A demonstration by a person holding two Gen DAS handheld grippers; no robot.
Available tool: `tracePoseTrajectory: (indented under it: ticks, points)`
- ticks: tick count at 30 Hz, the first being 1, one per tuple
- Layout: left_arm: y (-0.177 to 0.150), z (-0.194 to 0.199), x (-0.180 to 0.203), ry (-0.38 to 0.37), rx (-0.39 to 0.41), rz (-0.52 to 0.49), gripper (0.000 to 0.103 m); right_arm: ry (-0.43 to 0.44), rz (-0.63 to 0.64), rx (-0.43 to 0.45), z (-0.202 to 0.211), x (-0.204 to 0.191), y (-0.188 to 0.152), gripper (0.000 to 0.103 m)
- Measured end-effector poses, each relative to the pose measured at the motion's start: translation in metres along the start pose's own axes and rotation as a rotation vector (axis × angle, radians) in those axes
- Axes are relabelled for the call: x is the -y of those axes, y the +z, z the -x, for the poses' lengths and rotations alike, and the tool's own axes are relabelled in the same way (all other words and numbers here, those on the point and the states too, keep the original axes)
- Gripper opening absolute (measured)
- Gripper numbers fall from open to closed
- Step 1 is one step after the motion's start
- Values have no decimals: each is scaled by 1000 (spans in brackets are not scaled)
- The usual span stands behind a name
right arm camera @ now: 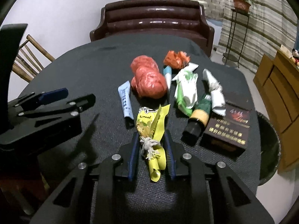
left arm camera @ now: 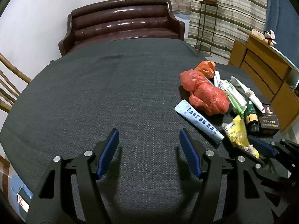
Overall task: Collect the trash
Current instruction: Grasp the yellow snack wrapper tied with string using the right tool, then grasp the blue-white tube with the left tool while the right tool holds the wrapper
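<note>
A heap of trash lies on the dark tablecloth (left arm camera: 112, 84): a red plastic bag (right arm camera: 149, 82), an orange bag (right arm camera: 175, 57), a pale blue sachet (right arm camera: 126, 100), a green-and-white wrapper (right arm camera: 186, 89), a white tied wrapper (right arm camera: 214, 89), a green tube (right arm camera: 200, 113) and a dark box (right arm camera: 228, 130). A yellow snack wrapper (right arm camera: 153, 123), tied with string, lies between the pads of my right gripper (right arm camera: 151, 133). Those jaws stand slightly apart, with a thin gap on the left side. My left gripper (left arm camera: 149, 132) hovers open and empty over bare cloth, left of the heap.
A brown leather armchair (left arm camera: 121, 22) stands behind the table, and a wooden chair (right arm camera: 31, 59) at its left. A wooden cabinet (left arm camera: 265, 71) and a plant stand (left arm camera: 207, 18) stand at the right. A dark round container (right arm camera: 269, 145) sits beside the table's right edge.
</note>
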State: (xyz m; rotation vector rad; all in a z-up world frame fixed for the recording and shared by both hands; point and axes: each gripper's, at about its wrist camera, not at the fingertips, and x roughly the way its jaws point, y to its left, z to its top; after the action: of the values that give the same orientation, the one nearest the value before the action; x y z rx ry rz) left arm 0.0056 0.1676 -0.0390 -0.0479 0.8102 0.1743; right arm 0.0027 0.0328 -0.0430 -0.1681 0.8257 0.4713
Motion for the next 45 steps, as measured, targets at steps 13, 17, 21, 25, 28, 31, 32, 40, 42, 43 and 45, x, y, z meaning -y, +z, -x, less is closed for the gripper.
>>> tracePoseTrajectory:
  ticks: [13,17,21,25,28,31,32,40,42,43,45]
  points:
    - [10,4,31,-57,-8,-8,67,-56,-74,108,35,42,10,28]
    - [14,1,46,-74,-18,-6,76,-86,-102,123,39,61,10,28]
    - [16,-9,59,-66,-31,-26,76,-106,-137,129,38,82,11,28]
    - [16,-26,58,-68,-94,-14,75,-108,-160,126,36,94,9,28]
    - [14,-31,53,-80,-119,-4,63,-105,-169,122,34,99,6,28]
    - [14,-30,48,-80,-121,-19,52,-100,-176,117,33,103,3,28]
    - [14,-29,46,-83,-123,-17,48,-98,-179,115,32,104,3,28]
    - [15,-29,41,-111,-102,-41,25,-96,-199,103,26,113,1,28]
    - [14,-29,41,-120,-98,-51,22,-97,-202,101,25,114,0,28]
    - [13,-29,42,-135,-92,-56,21,-96,-203,100,24,114,0,28]
    - [12,-28,45,-147,-86,-64,18,-96,-205,98,24,114,0,28]
